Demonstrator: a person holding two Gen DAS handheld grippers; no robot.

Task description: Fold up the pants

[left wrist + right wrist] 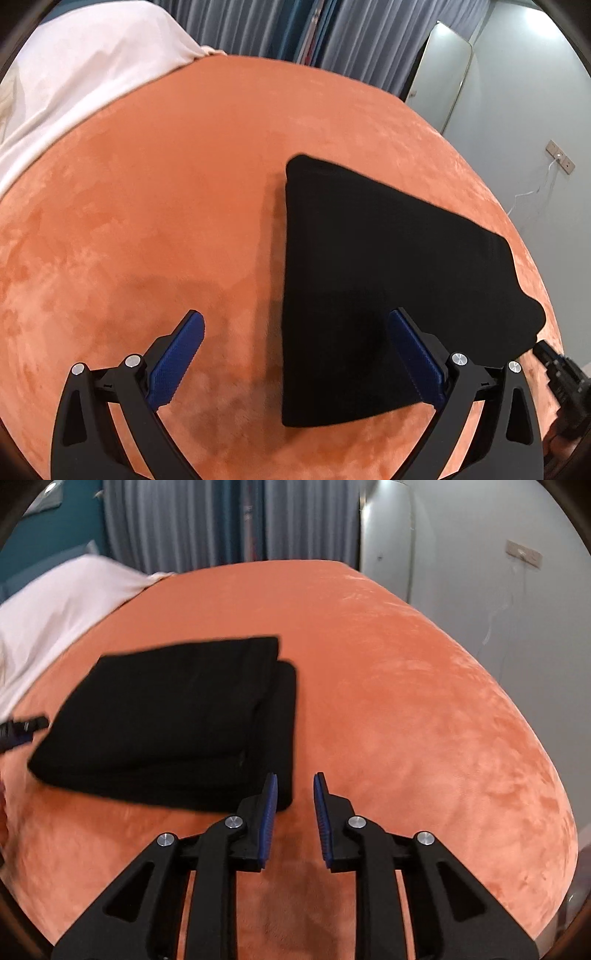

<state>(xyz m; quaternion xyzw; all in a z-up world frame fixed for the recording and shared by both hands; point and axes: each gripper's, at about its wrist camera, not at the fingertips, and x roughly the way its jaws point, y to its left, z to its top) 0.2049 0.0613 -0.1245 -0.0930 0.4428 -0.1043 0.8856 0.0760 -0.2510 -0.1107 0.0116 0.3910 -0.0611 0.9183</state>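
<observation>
The black pants (388,266) lie folded into a thick flat stack on the orange velvet bed cover (166,206). My left gripper (295,321) is wide open and empty, above the stack's near left corner. In the right wrist view the folded pants (173,720) lie left of centre. My right gripper (294,779) hangs just off the stack's near right corner, its jaws a narrow gap apart with nothing between them. The right gripper's tip shows at the left wrist view's right edge (550,358). The left gripper's tip shows at the right wrist view's left edge (26,729).
A white sheet (81,85) covers the bed's far left end. Grey curtains (258,26) hang behind the bed. A tall mirror (439,77) leans on the wall at the right. A wall socket with a white cable (559,158) is at the far right.
</observation>
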